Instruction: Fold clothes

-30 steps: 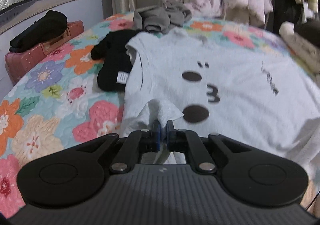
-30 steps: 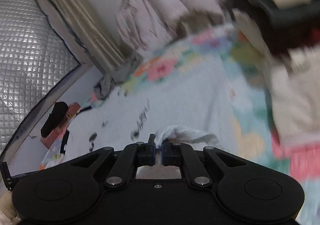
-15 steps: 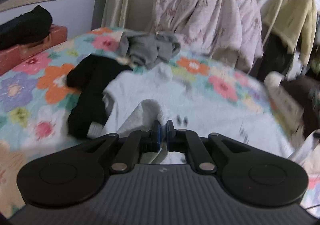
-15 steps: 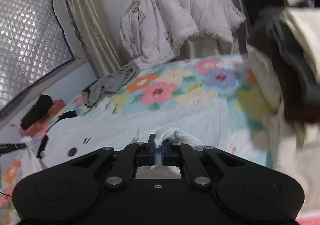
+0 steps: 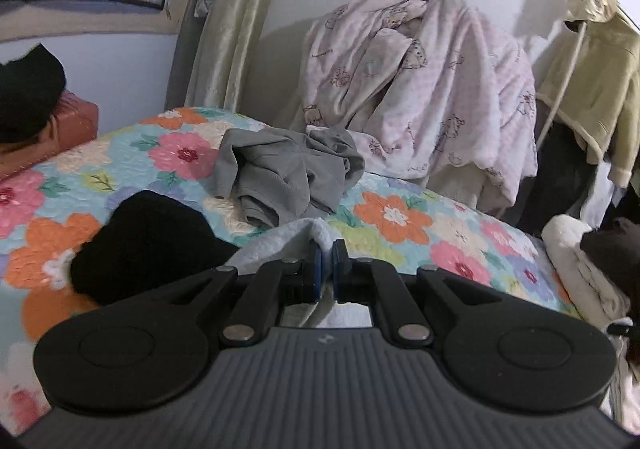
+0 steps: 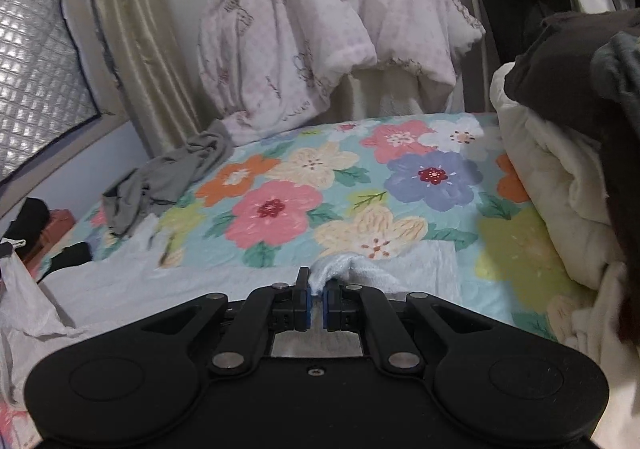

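Both grippers are clamped on the white garment (image 6: 128, 289): left gripper (image 5: 327, 269) pinches a fuzzy bunched edge, right gripper (image 6: 316, 299) another. Soft fabric lies on the quilted floral bedspread (image 6: 360, 185), near a crumpled grey garment (image 5: 288, 173) and black garment (image 5: 152, 241); most of it is hidden beneath the grippers.

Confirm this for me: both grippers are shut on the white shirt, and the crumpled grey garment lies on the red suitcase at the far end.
One detail is wrong. The grey garment lies on the floral bedspread, not on the suitcase; the left wrist view shows it. The rest holds: the left gripper and right gripper are each shut on the white shirt.
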The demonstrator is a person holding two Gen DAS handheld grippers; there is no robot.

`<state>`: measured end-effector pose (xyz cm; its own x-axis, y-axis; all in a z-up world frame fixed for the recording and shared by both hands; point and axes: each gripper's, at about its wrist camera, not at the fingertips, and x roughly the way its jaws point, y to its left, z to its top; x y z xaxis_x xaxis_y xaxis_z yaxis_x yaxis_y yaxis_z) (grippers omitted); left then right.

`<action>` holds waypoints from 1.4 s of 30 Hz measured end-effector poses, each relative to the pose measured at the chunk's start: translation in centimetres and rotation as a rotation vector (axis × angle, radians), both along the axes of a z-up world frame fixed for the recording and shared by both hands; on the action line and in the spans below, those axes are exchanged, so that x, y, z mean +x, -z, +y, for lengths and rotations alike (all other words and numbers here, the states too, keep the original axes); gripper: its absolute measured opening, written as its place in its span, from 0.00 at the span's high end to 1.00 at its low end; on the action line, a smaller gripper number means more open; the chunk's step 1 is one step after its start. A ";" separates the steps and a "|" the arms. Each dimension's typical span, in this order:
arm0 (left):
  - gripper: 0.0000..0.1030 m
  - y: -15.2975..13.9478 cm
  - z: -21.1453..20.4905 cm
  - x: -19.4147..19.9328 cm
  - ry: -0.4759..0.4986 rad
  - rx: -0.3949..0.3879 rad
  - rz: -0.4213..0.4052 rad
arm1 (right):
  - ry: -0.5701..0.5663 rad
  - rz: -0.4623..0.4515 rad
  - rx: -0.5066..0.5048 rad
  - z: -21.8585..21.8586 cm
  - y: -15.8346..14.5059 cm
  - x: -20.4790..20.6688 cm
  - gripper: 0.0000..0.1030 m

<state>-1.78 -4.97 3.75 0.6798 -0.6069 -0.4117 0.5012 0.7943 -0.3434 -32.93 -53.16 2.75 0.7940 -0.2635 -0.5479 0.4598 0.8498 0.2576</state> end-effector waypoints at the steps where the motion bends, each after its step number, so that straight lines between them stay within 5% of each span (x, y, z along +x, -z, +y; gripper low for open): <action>1: 0.95 0.2 -0.4 0.9 -0.003 -0.009 0.008 | 0.003 0.005 -0.001 -0.4 0.2 0.5 0.94; 6: 0.95 1.0 -2.5 5.3 -0.006 -0.024 0.025 | 0.020 0.025 -0.002 -2.4 1.0 2.9 0.94; 10: 0.95 0.9 -6.0 7.0 0.060 0.110 -0.084 | 0.054 0.034 0.003 -4.1 1.8 4.5 0.94; 16: 0.95 1.7 -8.5 9.9 0.072 0.146 -0.043 | 0.089 0.053 0.001 -6.2 2.2 6.4 0.94; 21: 0.95 2.4 -8.6 11.9 0.036 0.088 0.022 | 0.109 0.069 -0.044 -7.1 1.9 7.6 0.95; 30: 0.94 3.4 -11.9 14.2 0.061 0.183 0.023 | 0.179 0.172 -0.001 -8.6 5.9 9.3 0.94; 33: 0.86 4.4 -11.7 14.7 0.047 0.196 0.102 | 0.198 0.203 -0.004 -8.4 6.7 10.1 0.78; 36: 0.63 5.1 -10.8 14.6 0.035 0.194 0.156 | 0.219 0.183 -0.030 -7.1 5.6 9.7 0.55; 42: 0.50 2.2 -5.3 9.3 0.111 0.163 0.034 | 0.118 0.071 -0.051 -1.8 1.8 7.7 0.48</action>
